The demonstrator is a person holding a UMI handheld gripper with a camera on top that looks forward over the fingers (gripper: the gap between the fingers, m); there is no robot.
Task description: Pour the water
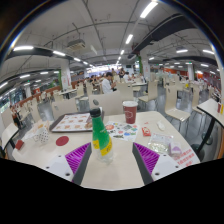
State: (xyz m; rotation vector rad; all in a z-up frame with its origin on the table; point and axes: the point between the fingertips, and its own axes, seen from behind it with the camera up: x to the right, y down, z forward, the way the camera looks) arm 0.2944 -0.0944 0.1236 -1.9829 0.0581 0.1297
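A green plastic bottle (100, 138) with a red cap and a yellow label stands upright on the pale table (110, 170), just ahead of my fingers and a little left of the gap's middle. Beyond it, to the right, stands a red paper cup (130, 110). My gripper (111, 163) is open: the two purple pads (82, 160) spread wide at either side with bare tabletop between them. Neither finger touches the bottle.
A tray with a patterned sheet (71, 122) lies at the back left, a red round thing (62, 141) lies near the left finger, and small items (147, 131) and a clear box (183, 154) sit at the right. Chairs, tables and people fill the hall behind.
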